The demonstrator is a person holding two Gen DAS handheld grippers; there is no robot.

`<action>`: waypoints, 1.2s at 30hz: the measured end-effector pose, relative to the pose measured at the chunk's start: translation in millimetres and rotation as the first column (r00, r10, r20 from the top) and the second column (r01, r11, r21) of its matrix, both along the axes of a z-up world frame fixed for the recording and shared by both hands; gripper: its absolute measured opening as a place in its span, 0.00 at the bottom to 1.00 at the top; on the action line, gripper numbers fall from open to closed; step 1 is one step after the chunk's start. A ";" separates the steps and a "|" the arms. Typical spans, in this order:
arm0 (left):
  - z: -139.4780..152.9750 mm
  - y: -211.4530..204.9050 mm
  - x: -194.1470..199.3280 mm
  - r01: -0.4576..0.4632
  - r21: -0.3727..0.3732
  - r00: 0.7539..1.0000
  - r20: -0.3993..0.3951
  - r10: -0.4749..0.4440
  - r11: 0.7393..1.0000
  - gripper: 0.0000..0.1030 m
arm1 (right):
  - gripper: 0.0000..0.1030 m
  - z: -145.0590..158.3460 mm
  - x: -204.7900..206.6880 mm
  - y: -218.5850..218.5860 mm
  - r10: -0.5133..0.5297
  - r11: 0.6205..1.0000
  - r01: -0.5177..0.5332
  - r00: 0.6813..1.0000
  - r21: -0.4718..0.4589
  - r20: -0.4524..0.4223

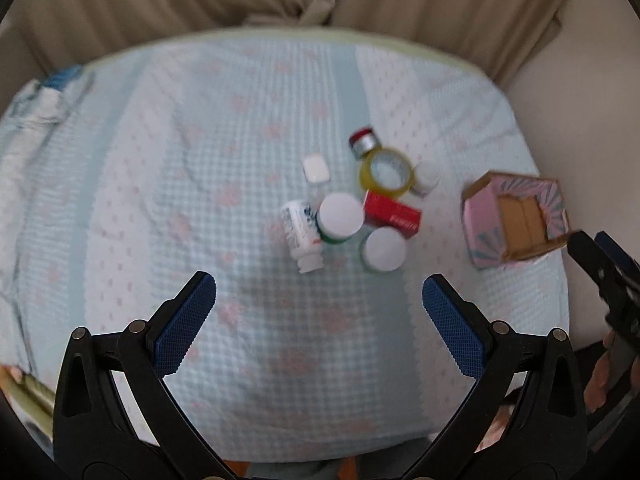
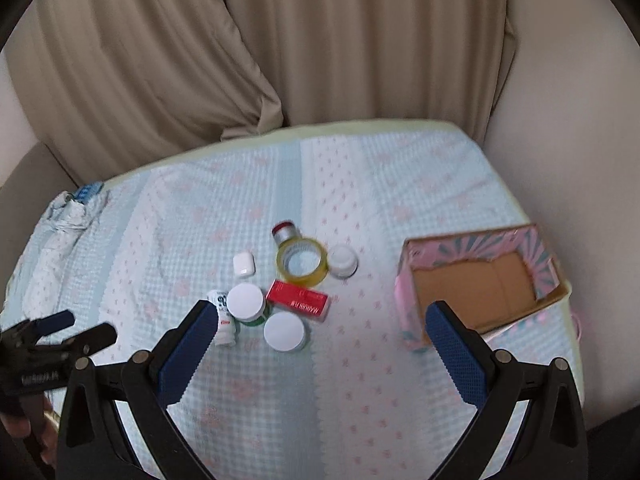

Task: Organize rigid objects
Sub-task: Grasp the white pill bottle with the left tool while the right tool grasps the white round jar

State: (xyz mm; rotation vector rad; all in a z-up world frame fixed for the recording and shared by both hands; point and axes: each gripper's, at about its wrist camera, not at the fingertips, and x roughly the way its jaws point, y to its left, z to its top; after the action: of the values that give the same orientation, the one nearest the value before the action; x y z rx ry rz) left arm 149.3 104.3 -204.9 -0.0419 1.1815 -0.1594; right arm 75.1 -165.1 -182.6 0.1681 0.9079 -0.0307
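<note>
2 wide-open grippers, left gripper point(image 1: 319, 294) and right gripper point(image 2: 317, 320), are hovering empty; next, probably lifting the red rectangular carton point(image 2: 297, 300) into the pink cardboard box point(image 2: 416, 256).

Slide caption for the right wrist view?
Open right gripper above clustered white-lidded jars, yellow tape roll, red carton; empty pink cardboard box right.

Soft, even daylight fills both views, dimmest in the curtain point(image 2: 160, 60) folds, with no glare and only faint shadows. Everything is slightly motion-blurred, worst around the pink box point(image 1: 516, 220). Fisheye bending curves the bed point(image 2: 360, 380) edge, with black vignetting beyond.
</note>
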 end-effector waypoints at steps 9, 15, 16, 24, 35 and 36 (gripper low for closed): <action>-129.2 -19.9 58.4 -0.015 -0.062 0.969 -0.248 -0.001 0.998 0.99 | 1.00 -99.0 37.9 31.6 -0.019 1.000 0.018 0.983 -0.004 -0.185; -194.8 -26.4 86.7 -0.042 -0.019 0.938 -0.345 0.033 0.999 0.96 | 1.00 -166.3 63.5 44.7 0.027 0.999 -0.032 0.951 -0.012 -0.308; -205.4 -27.6 91.5 -0.046 -0.009 0.933 -0.358 0.040 0.999 0.96 | 1.00 -175.8 68.1 46.9 0.035 0.999 -0.043 0.946 -0.015 -0.322; -248.2 -30.6 110.0 -0.066 -0.007 0.907 -0.418 0.057 0.998 0.96 | 1.00 -237.8 98.1 65.3 0.095 0.993 -0.116 0.907 -0.027 -0.410; -272.6 -38.6 136.0 -0.045 0.009 0.901 -0.431 0.045 0.999 0.93 | 0.96 -275.8 119.9 79.9 0.133 0.985 -0.168 0.872 -0.032 -0.471; -270.9 -38.6 139.1 -0.041 0.012 0.903 -0.428 0.042 0.999 0.91 | 0.95 -278.2 121.5 79.8 0.135 0.985 -0.172 0.869 -0.033 -0.477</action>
State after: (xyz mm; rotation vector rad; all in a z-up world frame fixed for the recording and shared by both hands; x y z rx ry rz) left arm 288.4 65.7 -475.7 -0.1040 1.6215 -0.1127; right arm 196.6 -85.3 -460.8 0.0147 1.4077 0.0454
